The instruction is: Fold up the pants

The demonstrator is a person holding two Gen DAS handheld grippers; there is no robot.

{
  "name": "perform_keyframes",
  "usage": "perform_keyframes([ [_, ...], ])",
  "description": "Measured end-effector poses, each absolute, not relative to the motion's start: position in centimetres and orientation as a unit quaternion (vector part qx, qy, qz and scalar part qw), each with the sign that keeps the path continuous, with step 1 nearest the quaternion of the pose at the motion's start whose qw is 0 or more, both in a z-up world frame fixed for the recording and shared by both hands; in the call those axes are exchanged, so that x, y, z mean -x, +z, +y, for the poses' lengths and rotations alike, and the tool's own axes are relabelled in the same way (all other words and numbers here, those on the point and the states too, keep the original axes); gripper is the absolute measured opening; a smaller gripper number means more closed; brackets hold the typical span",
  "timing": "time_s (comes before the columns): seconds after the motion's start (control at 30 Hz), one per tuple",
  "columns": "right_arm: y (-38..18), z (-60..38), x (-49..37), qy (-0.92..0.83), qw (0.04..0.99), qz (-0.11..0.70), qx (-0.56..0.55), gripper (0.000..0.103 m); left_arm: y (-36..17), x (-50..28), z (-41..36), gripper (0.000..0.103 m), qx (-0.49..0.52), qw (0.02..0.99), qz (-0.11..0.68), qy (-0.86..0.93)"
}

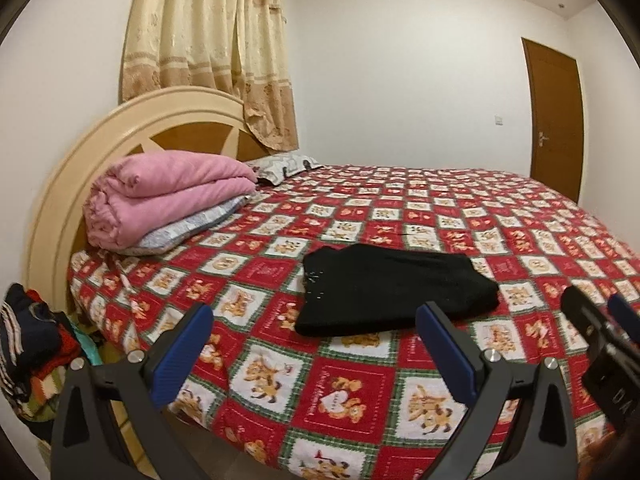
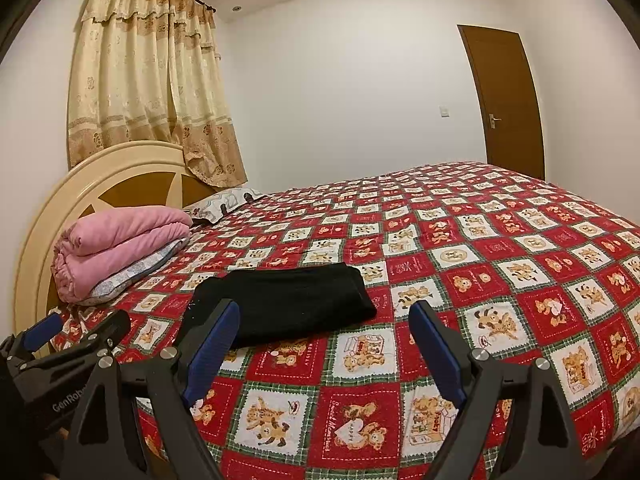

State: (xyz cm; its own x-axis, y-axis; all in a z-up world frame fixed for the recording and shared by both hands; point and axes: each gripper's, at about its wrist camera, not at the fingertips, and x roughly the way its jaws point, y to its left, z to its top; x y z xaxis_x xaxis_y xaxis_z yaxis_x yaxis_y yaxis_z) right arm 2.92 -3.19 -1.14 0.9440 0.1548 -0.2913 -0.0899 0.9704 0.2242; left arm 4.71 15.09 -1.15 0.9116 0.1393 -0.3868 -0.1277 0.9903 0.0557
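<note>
Black pants point(image 1: 394, 288) lie folded into a compact rectangle on the bed's red patterned bedspread point(image 1: 520, 216); they also show in the right wrist view point(image 2: 288, 300). My left gripper point(image 1: 316, 320) is open and empty, held above the near edge of the bed, just short of the pants. My right gripper point(image 2: 324, 318) is open and empty, also short of the pants and a little to their right. The right gripper shows at the right edge of the left wrist view point(image 1: 600, 328), and the left gripper at the left edge of the right wrist view point(image 2: 76, 332).
A folded pink blanket point(image 1: 160, 196) on a pillow lies by the cream headboard point(image 1: 120, 120). A second pillow point(image 1: 284, 166) sits behind it. A pile of clothes point(image 1: 32, 344) lies on the floor at left. A curtain point(image 1: 208, 48) and a brown door point(image 1: 556, 120) stand at the far walls.
</note>
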Motion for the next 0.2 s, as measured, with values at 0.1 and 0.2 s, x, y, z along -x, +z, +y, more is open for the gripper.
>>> perform_keyframes([
  [0.1, -1.14, -3.25, -2.95, 0.062, 0.98, 0.156, -0.107, 0.088, -1.14, -4.81, 15.03, 0.103, -0.018, 0.978, 0.197, 0.069],
  [0.2, -1.15, -3.43, -2.89, 0.058, 0.98, 0.155, -0.11, 0.088, -1.14, -4.91, 15.0, 0.103, -0.018, 0.978, 0.198, 0.068],
])
